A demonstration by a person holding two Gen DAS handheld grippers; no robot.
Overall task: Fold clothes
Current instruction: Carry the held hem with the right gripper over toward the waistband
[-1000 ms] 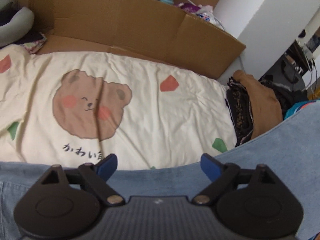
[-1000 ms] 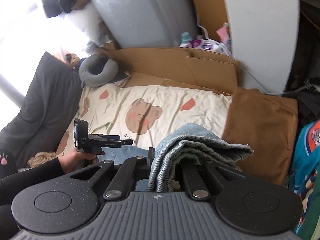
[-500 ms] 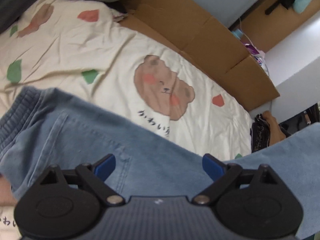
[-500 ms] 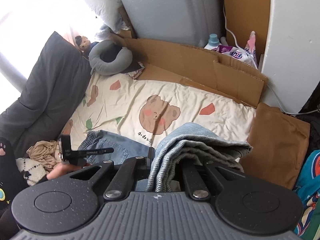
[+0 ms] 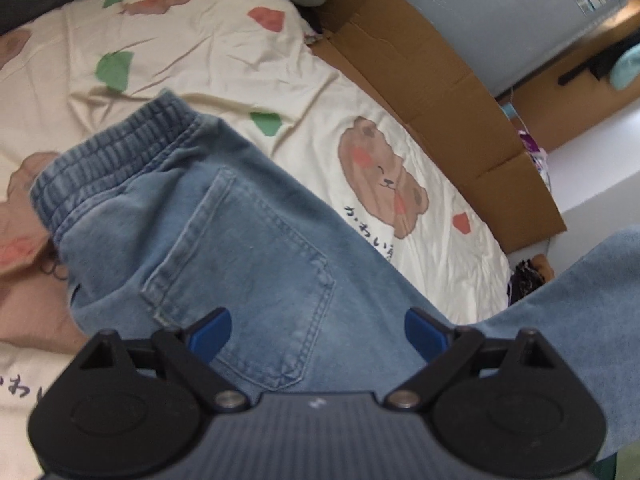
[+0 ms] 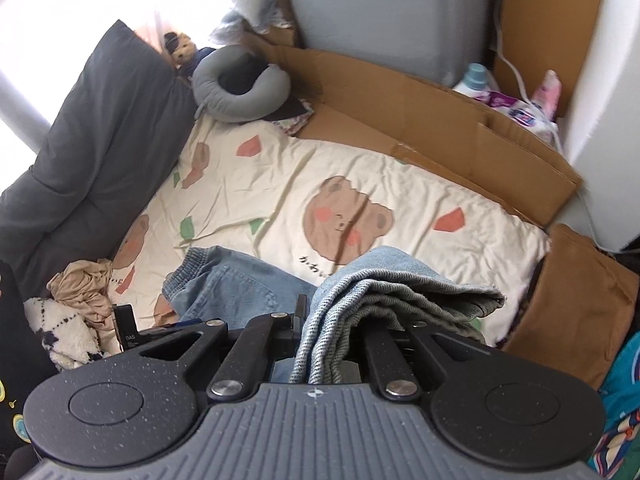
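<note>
Swinging across from the bear print, the left gripper (image 5: pixel 316 330) had come over the jeans (image 5: pixel 240 232), soft faded-blue denim with a ribbed elastic waistband and a stitched back pocket, lying on the bedspread (image 5: pixel 192 52). Its blue pads (image 5: pixel 210 332) stood spread wide above the cloth, pinching nothing. The right gripper (image 6: pixel 344 320) was pressed together on a thick bunch of the trouser legs, lifted off the bed. Around them lay cream, creased cotton printed with bears, brown cardboard (image 6: pixel 400 112) along the far edge, and a grey neck pillow (image 6: pixel 240 92).

Cream bear-print bedsheet (image 6: pixel 400 184), cardboard (image 6: pixel 400 92) along edge, dark cushion (image 6: pixel 80 128), bright window light.
</note>
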